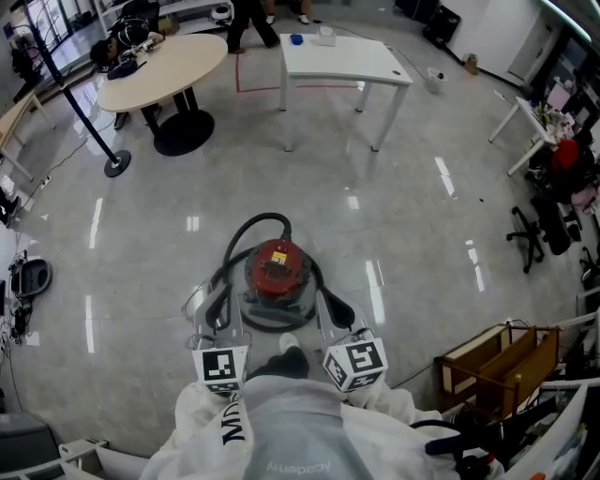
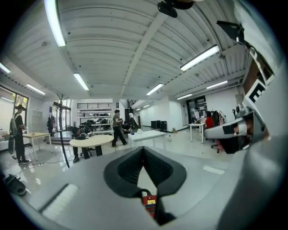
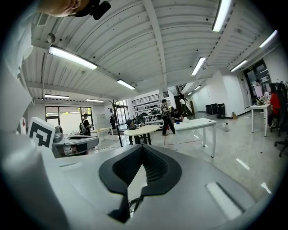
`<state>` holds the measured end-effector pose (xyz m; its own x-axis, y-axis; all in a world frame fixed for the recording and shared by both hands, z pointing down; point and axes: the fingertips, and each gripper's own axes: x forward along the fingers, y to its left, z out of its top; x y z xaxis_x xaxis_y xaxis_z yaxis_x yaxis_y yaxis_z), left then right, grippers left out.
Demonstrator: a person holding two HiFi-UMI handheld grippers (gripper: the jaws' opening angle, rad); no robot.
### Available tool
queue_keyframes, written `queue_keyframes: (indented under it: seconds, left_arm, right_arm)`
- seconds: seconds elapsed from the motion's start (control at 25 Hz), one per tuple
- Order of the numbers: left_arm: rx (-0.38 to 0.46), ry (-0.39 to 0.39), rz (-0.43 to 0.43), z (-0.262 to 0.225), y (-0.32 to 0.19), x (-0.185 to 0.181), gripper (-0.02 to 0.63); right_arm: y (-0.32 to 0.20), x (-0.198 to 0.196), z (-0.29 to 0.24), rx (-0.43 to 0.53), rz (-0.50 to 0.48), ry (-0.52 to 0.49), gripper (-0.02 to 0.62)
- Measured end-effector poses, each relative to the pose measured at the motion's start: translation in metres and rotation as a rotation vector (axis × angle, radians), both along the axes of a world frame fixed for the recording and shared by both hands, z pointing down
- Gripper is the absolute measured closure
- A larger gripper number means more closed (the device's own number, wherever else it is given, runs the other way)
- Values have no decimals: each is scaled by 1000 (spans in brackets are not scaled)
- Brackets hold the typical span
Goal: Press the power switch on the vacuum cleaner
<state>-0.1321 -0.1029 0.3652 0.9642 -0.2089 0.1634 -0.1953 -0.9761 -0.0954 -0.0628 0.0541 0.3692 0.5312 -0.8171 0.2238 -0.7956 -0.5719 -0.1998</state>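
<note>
Beside the vacuum cleaner (image 1: 275,272), left tongs (image 2: 144,152) and right tongs (image 3: 143,150) pressed together, empty; open floor (image 1: 403,216) beyond

Red-topped vacuum cleaner (image 1: 275,267), glossy grey floor (image 1: 422,234), white table (image 1: 347,61)

Vacuum cleaner (image 1: 277,267), switch indistinct.

A round beige table (image 1: 164,70) and a white rectangular table (image 1: 342,61) are standing near each other on a glossy grey floor (image 1: 422,216) that is reflecting ceiling lights. A person (image 1: 248,23) is walking behind them. A wooden crate (image 1: 497,361) is sitting far right.
</note>
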Motion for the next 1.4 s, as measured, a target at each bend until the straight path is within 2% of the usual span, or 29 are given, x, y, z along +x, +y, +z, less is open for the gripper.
queue_keyframes:
  seconds: [0.36, 0.6, 0.88, 1.12, 1.4]
  left_arm:
    - [-25, -4, -24, 5, -12, 52, 606]
    - [-33, 6, -43, 1, -20, 65, 606]
    - [-27, 16, -46, -4, -18, 73, 606]
    - [-34, 16, -105, -4, -24, 76, 606]
    - [-20, -11, -208, 1, -33, 77, 606]
  right_arm:
    - [-28, 53, -7, -48, -65, 2, 595]
    - [-49, 67, -11, -56, -102, 8, 595]
    - [-47, 76, -13, -60, -107, 2, 595]
    - [-55, 92, -17, -61, -148, 17, 595]
    - [-76, 106, -12, -41, -258, 3, 595]
